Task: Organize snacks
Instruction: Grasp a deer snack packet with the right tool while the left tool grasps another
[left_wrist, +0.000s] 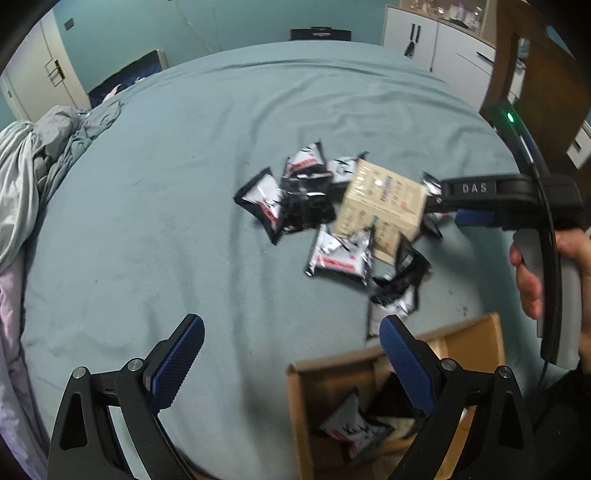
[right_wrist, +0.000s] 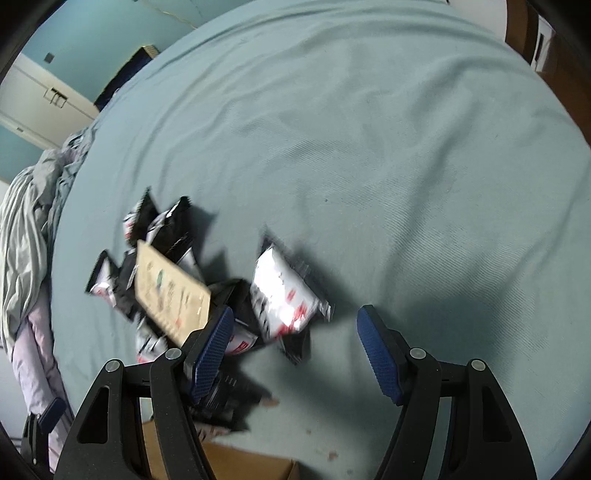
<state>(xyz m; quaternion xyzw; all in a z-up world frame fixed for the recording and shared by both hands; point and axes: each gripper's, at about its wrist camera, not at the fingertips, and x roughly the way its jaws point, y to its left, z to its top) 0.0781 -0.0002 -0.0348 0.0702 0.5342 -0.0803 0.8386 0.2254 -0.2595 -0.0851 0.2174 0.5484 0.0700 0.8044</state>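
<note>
Several black-and-white snack packets (left_wrist: 280, 201) lie in a loose heap on the teal bed sheet (left_wrist: 166, 221), around a small tan printed box (left_wrist: 382, 201). An open cardboard box (left_wrist: 299, 398) sits near the front and holds a snack packet (left_wrist: 352, 428). My left gripper (left_wrist: 291, 354) is open and empty, above the sheet beside the cardboard box. My right gripper (right_wrist: 295, 350) is open and empty, just in front of a white packet (right_wrist: 284, 295); the tan box (right_wrist: 166, 291) lies to its left. In the left wrist view the right gripper (left_wrist: 476, 201) hovers at the heap's right side.
Crumpled grey bedding (left_wrist: 33, 173) lies along the bed's left edge. A wooden chair (left_wrist: 535, 74) and white cabinets (left_wrist: 436, 37) stand beyond the far right of the bed. The cardboard box's edge (right_wrist: 236, 461) shows at the bottom of the right wrist view.
</note>
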